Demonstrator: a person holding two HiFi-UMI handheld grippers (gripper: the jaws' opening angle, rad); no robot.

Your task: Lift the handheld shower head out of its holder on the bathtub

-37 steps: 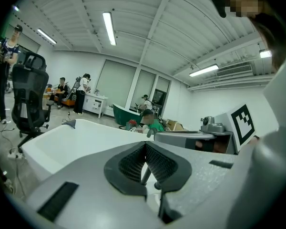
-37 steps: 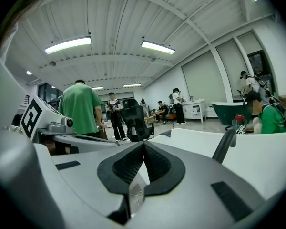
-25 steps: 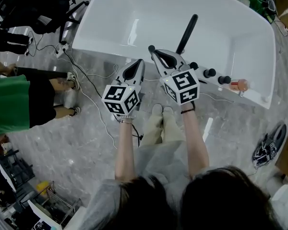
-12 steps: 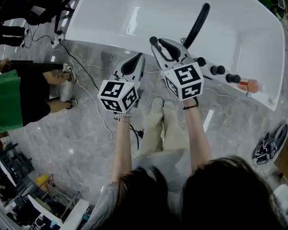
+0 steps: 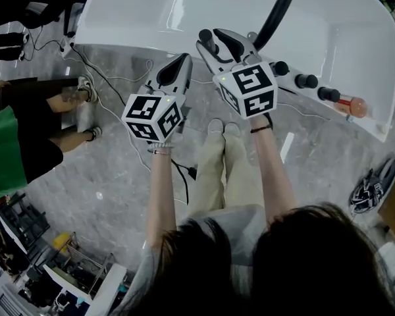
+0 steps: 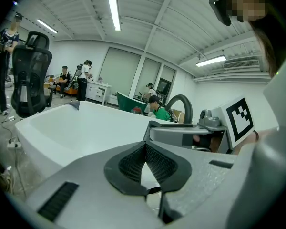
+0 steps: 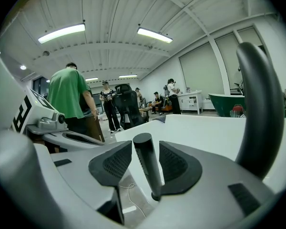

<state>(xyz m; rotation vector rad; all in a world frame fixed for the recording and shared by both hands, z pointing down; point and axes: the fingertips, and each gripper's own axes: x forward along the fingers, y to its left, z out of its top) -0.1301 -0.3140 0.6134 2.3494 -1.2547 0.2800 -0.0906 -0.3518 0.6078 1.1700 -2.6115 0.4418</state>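
Observation:
The handheld shower head's black handle [image 7: 146, 166] stands upright between the pads of my right gripper [image 7: 145, 151], at the near rim of the white bathtub [image 5: 184, 18]. The jaws are opening, and a gap shows on each side of the handle. In the head view the handle's top [image 5: 205, 40] shows at the tip of the right gripper [image 5: 215, 39]. My left gripper [image 5: 178, 68] hovers to its left over the tub's edge, with its pads [image 6: 133, 163] closed together and nothing between them.
A tall curved black spout [image 5: 276, 15] rises just right of the right gripper, with black knobs [image 5: 307, 81] and a pink bottle [image 5: 353, 104] along the rim. Cables [image 5: 112, 78] lie on the grey floor. People stand at the left [image 5: 13, 150].
Both grippers have sunk toward the tub's rim. The right gripper's jaws, shut on the black handle a second ago, have spread apart around it.

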